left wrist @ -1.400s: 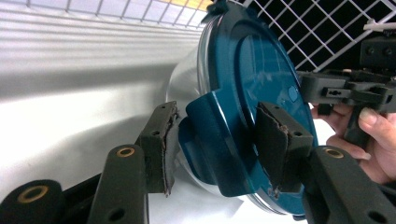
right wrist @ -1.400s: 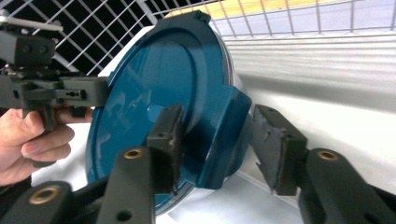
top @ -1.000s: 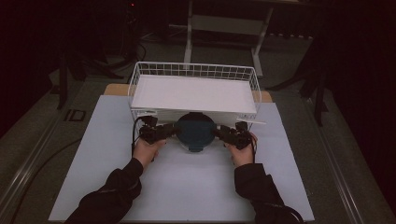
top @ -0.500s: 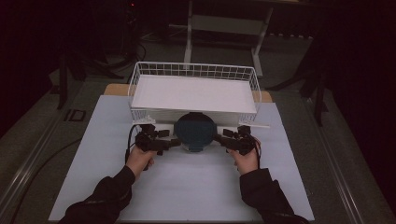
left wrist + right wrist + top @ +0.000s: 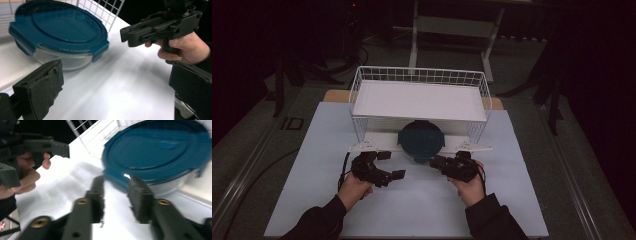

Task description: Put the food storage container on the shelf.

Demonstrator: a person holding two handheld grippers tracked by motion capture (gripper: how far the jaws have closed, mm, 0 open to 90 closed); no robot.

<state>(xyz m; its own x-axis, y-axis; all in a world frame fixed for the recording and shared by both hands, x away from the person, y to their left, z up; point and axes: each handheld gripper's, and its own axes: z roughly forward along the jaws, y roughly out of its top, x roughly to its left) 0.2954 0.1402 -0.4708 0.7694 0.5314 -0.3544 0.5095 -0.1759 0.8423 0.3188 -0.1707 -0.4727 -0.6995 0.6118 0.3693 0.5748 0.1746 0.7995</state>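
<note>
**Both grippers pulling back from the blue-lidded container**

In the high view, a white wire basket (image 5: 419, 100) is standing at the far side of the pale table (image 5: 512, 200), with dark floor and stand legs lying beyond it. A round glass container (image 5: 421, 141) with a dark blue lid is sitting on the table just in front of the basket's near wall, partly tucked under its edge. The left gripper (image 5: 387, 167) is hanging near and to the left of the container, apart from it, its jaws spread wide with nothing between them. The right gripper (image 5: 438, 162) is hovering just beside the container's near right edge; its jaws are standing fairly close together, and nothing is caught in them.

In the left gripper view, the two black jaws are standing far apart at the bottom corners, over bare table. The container (image 5: 58, 37) is lying ahead to the left, its clear wall showing under the clipped lid, the basket wires (image 5: 110, 12) rising behind it. The right gripper (image 5: 125, 36) is showing farther off in a hand (image 5: 187, 48).

In the right gripper view, the jaws are narrowed with a gap and no object inside; the container (image 5: 160, 155) is sitting just past their tips.

Against a second earlier, both grippers were at the container's sides; now both have drawn nearer the person. The left jaws have just been opening, the right ones closing.
</note>
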